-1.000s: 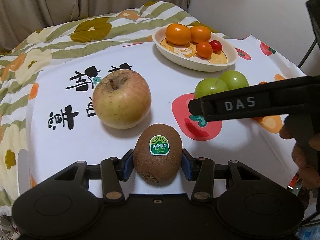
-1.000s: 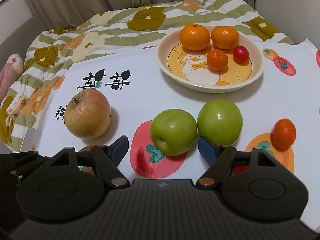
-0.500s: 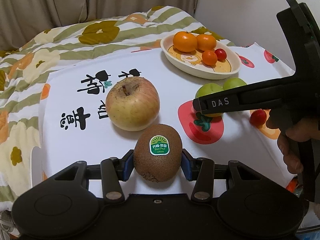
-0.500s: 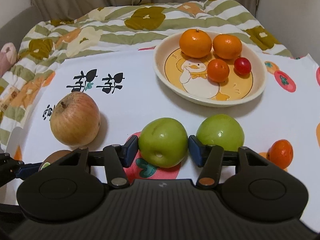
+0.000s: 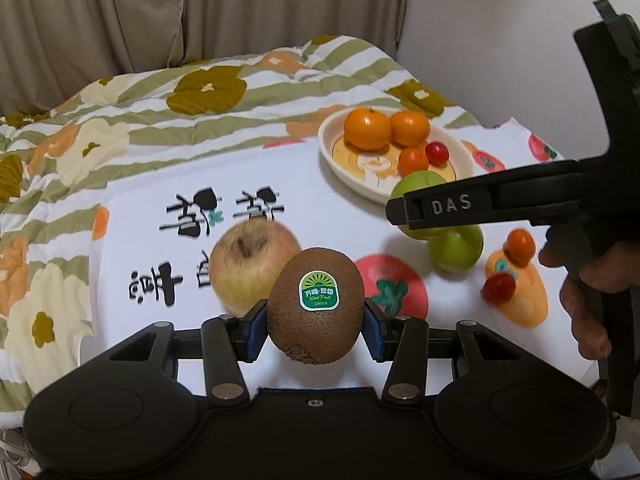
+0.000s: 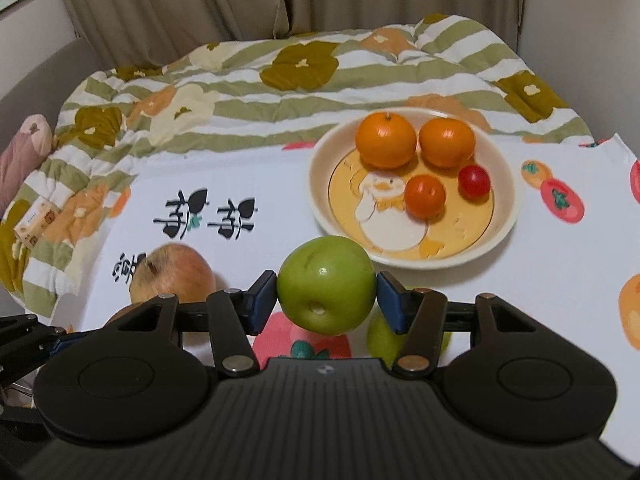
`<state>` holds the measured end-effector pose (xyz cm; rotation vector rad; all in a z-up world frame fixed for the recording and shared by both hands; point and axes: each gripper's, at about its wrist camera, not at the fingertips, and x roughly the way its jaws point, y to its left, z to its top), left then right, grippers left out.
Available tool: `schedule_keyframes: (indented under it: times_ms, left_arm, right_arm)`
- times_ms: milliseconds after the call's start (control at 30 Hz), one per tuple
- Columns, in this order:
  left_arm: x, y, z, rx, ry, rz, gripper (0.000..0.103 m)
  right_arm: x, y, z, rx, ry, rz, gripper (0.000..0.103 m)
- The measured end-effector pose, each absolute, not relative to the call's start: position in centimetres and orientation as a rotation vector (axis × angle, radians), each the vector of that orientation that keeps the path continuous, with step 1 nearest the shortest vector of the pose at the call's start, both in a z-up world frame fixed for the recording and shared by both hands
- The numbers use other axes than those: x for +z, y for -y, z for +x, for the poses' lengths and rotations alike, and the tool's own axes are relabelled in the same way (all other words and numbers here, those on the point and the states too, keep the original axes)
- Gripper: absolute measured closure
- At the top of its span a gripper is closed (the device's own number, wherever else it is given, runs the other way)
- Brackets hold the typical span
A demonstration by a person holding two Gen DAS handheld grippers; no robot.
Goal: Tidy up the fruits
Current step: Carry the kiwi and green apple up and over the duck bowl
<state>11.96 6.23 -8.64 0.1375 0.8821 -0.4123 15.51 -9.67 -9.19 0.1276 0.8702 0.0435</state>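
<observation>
**A:** Your left gripper (image 5: 316, 330) is pinching the kiwi (image 5: 315, 305), its fingers (image 5: 256, 330) pressed on either flank and its long axis upright, at lower centre of the left wrist view. Your right gripper (image 6: 326, 300) is clamped on a green apple (image 6: 326, 290), lifted off the cloth at the centre of its own view.

**B:** And the bowl?

**A:** The bowl (image 6: 320, 184) sits in the upper right of both views, holding two oranges, a smaller orange fruit and a cherry tomato. In the right wrist view the apple hangs just below the bowl's near rim. In the left view the kiwi is well apart from it.

**B:** So which goes first?

**A:** I'd judge your right hand is nearer: carry forward and slightly right, clear the rim, then let go.
</observation>
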Motion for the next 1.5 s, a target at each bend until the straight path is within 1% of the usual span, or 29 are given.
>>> schedule_keyframes:
  times_ms: [367,600,667,900,1167,1500]
  left_arm:
    - [-5.5,-2.2,13.8,-0.369,-0.839,0.113,0.051]
    - [-5.3,0.9,16.3,-0.352,-0.831,0.084,0.051]
    - [-5.6,1.7,17.6,-0.319,-0.838,0.058,0.051]
    - [-6.8,5.0,22.1,-0.313,-0.828,0.091,0.051]
    - [-8.8,7.8,24.6,-0.279,-0.864,0.128,0.051]
    - [-11.7,9.4,27.4,-0.208,-0.931,0.155,0.051]
  right_arm:
    - [-5.4,15.1,16.6,0.054,-0.831,0.123,0.034]
    - [-5.1,18.9,18.2,0.068,-0.842,0.113,0.034]
    - [-5.5,20.1,19.0,0.054,-0.837,0.138,0.034]
    - [-7.3,22.8,21.6,0.083,-0.849,0.108,0.034]
    - [-8.2,24.2,22.9,0.139,-0.864,0.08,0.034]
    - [-9.4,24.7,24.1,0.211,-0.895,0.039,0.034]
